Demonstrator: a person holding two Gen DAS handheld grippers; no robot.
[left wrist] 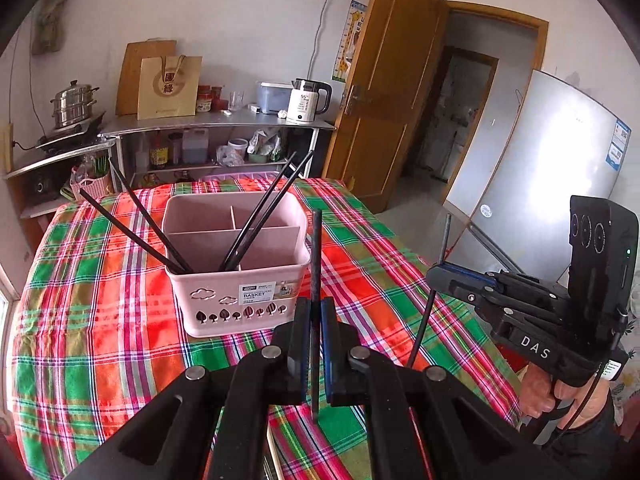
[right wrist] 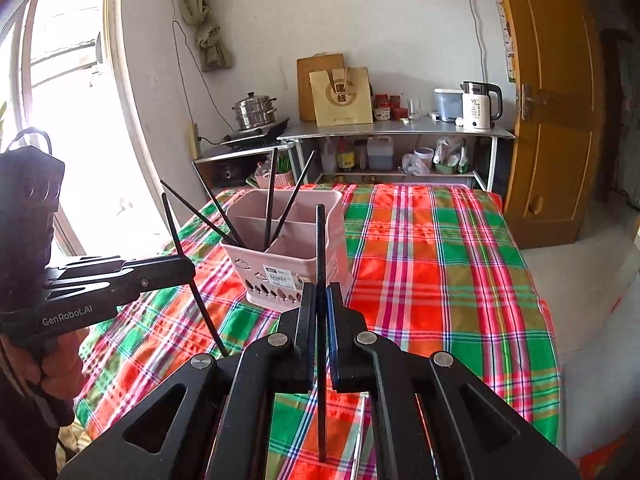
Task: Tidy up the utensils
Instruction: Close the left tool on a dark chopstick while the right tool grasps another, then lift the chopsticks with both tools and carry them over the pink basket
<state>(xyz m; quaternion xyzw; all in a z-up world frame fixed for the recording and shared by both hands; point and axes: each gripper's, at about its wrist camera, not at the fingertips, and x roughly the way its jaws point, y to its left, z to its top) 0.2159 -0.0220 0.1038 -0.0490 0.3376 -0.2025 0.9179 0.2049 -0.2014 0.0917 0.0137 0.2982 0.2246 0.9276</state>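
Here each gripper, left (left wrist: 316,312) and right (right wrist: 320,300), clamps one chopstick, seemingly clear above the basket (left wrist: 240,308) rim.

A pale pink basket (left wrist: 240,280), cut with small tree and cloud shapes, holds black chopsticks (left wrist: 264,216). The tablecloth (left wrist: 100,320) under it is plaid in red, green and white. At upper right, a brown wooden door (left wrist: 384,80).

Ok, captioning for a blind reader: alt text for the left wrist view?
Left gripper shut on an upright black chopstick before a pink basket holding four chopsticks, on a plaid tablecloth; right gripper holds another.
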